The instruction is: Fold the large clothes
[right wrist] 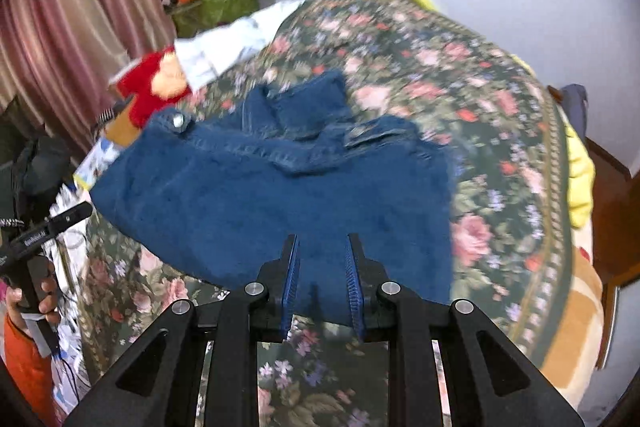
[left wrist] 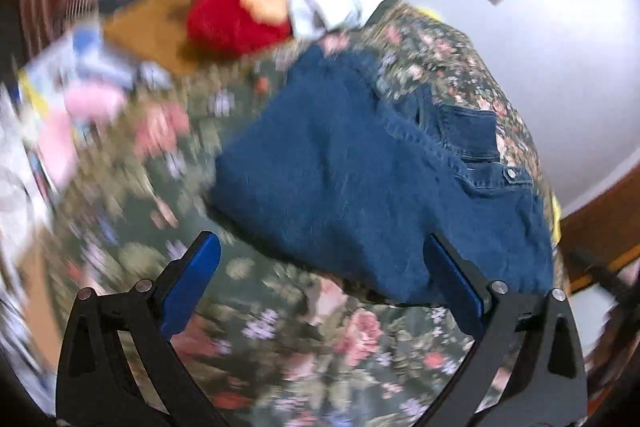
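A blue denim shirt [left wrist: 360, 179] lies folded on the floral bedspread [left wrist: 304, 343], its chest pocket and snap button at the far right. My left gripper [left wrist: 320, 247] is wide open and empty, just above the shirt's near edge. In the right wrist view the same shirt [right wrist: 280, 195] lies in the middle of the bed. My right gripper [right wrist: 322, 247] hangs over its near edge with the jaws partly open, a gap between the blue pads, holding nothing. The left gripper's handle [right wrist: 36, 243] and a hand show at the far left.
A red plush toy [left wrist: 236, 7] and a white cloth [right wrist: 228, 47] lie at the far side of the bed. Pink and printed items [left wrist: 80, 107] lie at the left. A yellow sheet [right wrist: 576, 171] edges the bedspread at the right, beside a wooden frame [right wrist: 616, 211].
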`<state>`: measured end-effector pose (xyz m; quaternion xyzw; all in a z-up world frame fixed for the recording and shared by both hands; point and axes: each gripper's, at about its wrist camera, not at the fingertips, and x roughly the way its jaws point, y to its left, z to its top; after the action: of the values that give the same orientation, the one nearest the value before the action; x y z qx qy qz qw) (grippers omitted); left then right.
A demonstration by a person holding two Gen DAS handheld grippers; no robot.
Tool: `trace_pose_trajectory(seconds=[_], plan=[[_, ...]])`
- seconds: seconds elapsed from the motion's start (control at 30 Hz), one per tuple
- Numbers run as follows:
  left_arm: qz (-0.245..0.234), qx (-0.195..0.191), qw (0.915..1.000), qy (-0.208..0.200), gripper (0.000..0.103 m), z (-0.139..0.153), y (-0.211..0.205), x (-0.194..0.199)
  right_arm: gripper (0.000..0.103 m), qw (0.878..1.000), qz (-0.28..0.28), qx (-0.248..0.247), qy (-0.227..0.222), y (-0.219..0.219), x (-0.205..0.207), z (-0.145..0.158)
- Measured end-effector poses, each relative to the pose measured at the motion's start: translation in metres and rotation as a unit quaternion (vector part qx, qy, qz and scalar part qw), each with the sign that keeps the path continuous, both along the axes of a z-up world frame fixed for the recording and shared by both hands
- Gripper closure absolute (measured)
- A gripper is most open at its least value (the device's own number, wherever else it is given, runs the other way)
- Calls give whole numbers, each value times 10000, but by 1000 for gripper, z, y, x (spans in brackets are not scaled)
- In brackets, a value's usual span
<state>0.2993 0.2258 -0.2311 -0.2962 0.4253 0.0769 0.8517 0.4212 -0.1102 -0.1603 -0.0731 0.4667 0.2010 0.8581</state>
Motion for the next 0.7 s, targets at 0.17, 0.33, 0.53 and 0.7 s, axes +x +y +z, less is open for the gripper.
trace_pose_trajectory(seconds=[0.17,0.33,0.53,0.7], plan=[[181,-744,9963,399,20,-45,3,18,85,9972,156,-243,693,23,22,-61],[176,-1200,9925,-169,20,-45,8,34,85,9936,-47,385,1058,8,34,-91],[694,-1411,9863,-491,34,-51,19,63,85,9881,-108,962,1192,-6,38,-97],[1029,-660,9922,-251,59,-32,14,72,85,9885,-13,1001,1136,-4,33,-99]])
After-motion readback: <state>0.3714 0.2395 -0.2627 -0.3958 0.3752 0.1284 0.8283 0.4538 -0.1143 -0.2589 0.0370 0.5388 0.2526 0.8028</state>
